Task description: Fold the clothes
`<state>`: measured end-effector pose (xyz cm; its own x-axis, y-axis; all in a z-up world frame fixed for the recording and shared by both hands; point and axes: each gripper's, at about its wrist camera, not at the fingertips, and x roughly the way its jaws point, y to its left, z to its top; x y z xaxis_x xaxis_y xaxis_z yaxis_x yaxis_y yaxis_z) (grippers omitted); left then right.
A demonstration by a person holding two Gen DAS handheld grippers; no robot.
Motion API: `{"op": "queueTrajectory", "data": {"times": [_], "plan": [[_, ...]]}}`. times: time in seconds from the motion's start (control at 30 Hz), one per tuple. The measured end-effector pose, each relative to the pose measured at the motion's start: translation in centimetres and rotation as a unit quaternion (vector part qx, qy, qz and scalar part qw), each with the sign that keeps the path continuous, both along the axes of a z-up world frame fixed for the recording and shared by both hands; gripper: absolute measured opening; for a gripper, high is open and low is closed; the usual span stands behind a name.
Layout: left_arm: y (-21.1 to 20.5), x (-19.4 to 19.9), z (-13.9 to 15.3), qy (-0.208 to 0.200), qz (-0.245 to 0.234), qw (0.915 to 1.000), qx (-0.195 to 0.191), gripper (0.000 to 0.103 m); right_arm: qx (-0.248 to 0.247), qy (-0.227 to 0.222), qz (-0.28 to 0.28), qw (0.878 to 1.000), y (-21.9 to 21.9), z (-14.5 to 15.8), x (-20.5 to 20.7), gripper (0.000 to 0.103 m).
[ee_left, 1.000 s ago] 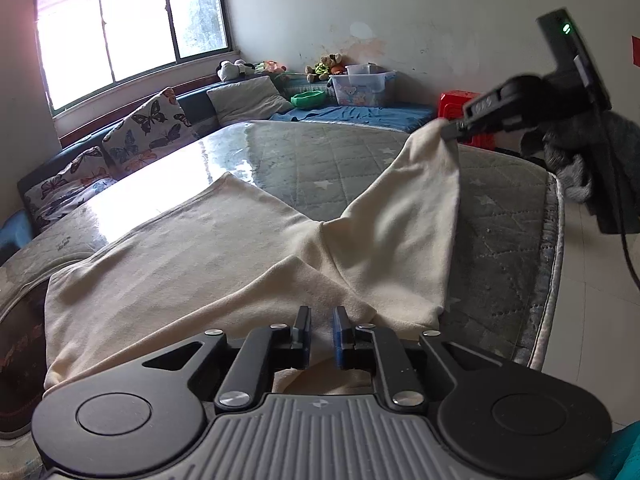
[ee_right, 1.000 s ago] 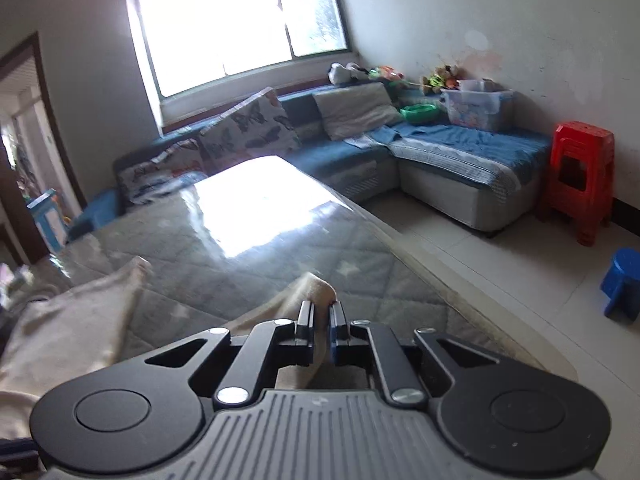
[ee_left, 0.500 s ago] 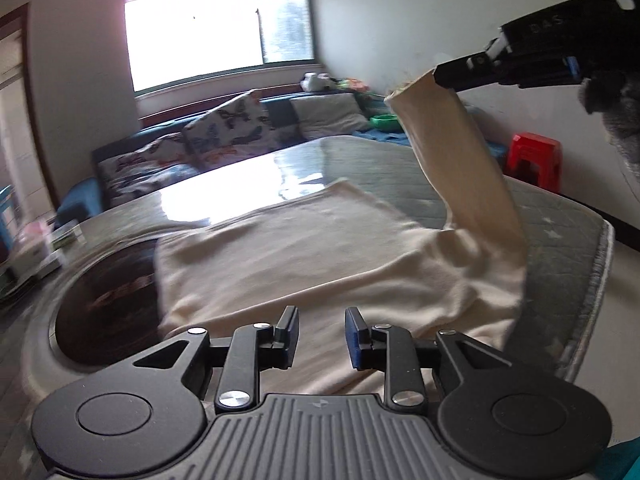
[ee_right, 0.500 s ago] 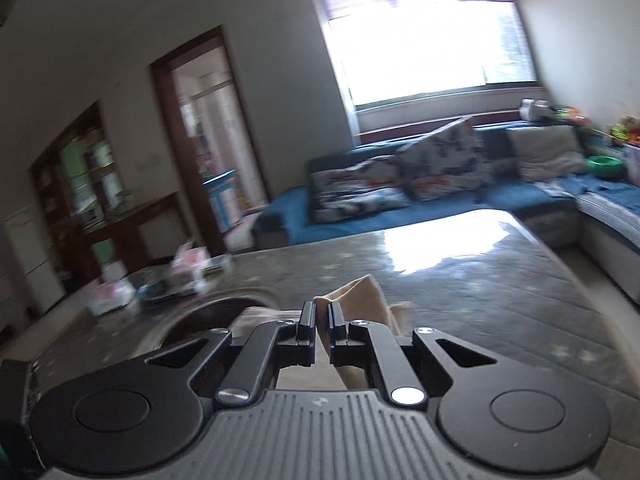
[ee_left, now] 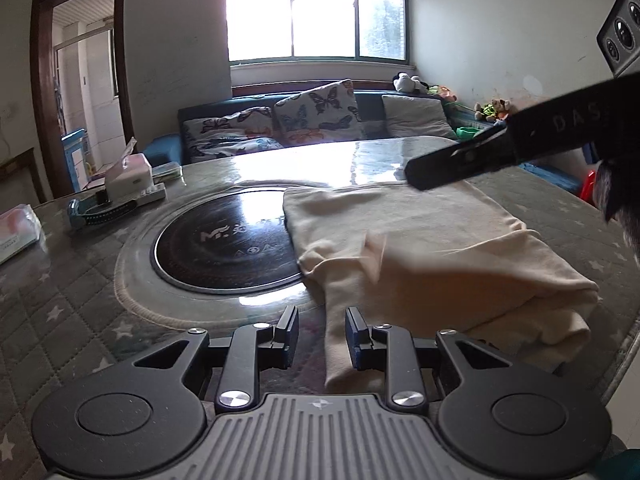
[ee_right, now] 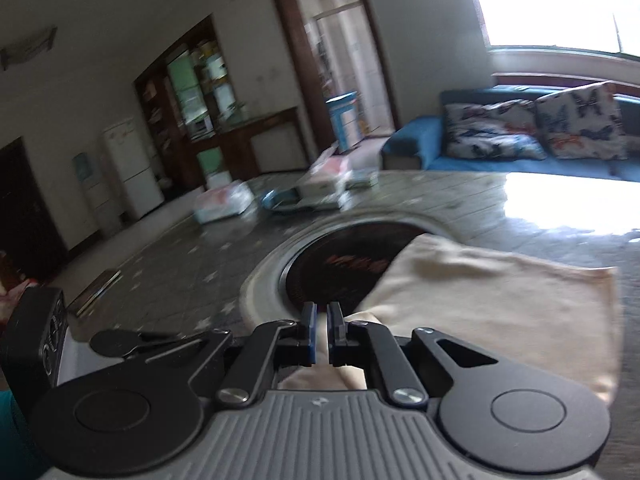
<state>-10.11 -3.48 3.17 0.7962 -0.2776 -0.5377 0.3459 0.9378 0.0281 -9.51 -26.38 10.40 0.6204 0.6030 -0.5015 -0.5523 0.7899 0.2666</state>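
A cream garment lies folded over itself on the grey quilted table, its left edge over the dark round hotplate. My left gripper is open and empty at the garment's near edge; a strip of cloth hangs between and below its fingers. My right gripper hovers over the garment near the hotplate, jaws almost together with a narrow empty gap and no cloth between them. In the left wrist view the right gripper's finger crosses above the cloth.
A tissue box, a blue strap and a wrapped packet sit on the table's left side. A blue sofa with butterfly cushions runs under the window. The table edge drops off at the right. A doorway and cabinets stand at the left.
The right gripper carried the lifted sleeve across to the left and let it go; the cloth now lies folded. The left gripper opened and released the garment's edge. Both views swung left.
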Motion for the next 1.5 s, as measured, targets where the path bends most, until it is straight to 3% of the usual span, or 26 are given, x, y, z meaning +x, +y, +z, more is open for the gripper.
{"op": "queueTrajectory", "data": {"times": [0.2, 0.37, 0.47, 0.6, 0.73, 0.83, 0.9, 1.17, 1.33, 1.5], "plan": [[0.5, 0.1, 0.2, 0.002, 0.01, 0.9999, -0.005, 0.028, -0.016, -0.006, 0.024, 1.0, 1.5, -0.7, -0.5, 0.007], [-1.1, -0.1, 0.4, -0.002, -0.031, 0.9995, -0.004, 0.028, -0.058, -0.022, 0.006, 0.998, -0.8, -0.5, -1.5, 0.011], [-2.5, 0.2, 0.0, 0.005, -0.053, 0.9986, -0.003, 0.028, -0.095, -0.026, -0.025, 0.995, -2.7, -0.9, -2.1, 0.032], [-3.9, 0.9, -0.7, 0.021, -0.062, 0.9978, 0.007, 0.028, -0.135, -0.009, -0.076, 0.988, -6.6, -1.9, -3.9, 0.036], [-4.3, 1.2, -1.3, 0.03, -0.068, 0.9972, 0.011, 0.025, -0.147, 0.011, -0.107, 0.983, -9.2, -3.5, -5.2, 0.036], [-4.4, 1.0, -1.2, 0.021, -0.062, 0.9977, 0.019, 0.008, -0.152, 0.022, -0.12, 0.981, -10.4, -4.8, -5.7, 0.036], [-4.3, 0.9, -1.0, 0.017, -0.052, 0.9983, 0.021, 0.002, -0.15, 0.024, -0.121, 0.981, -10.7, -5.3, -5.8, 0.036], [-3.3, 0.4, -0.7, 0.018, -0.025, 0.9981, 0.053, 0.001, -0.153, 0.003, -0.118, 0.981, -10.6, -5.2, -5.0, 0.036], [-3.1, 0.9, 0.2, 0.023, -0.022, 0.9988, 0.038, 0.002, -0.151, -0.007, -0.121, 0.981, -10.3, -5.1, -4.0, 0.036], [-5.7, 2.6, 1.6, 0.017, -0.065, 0.9977, 0.004, 0.004, -0.141, -0.01, -0.111, 0.984, -9.4, -5.4, -2.6, 0.035]]}}
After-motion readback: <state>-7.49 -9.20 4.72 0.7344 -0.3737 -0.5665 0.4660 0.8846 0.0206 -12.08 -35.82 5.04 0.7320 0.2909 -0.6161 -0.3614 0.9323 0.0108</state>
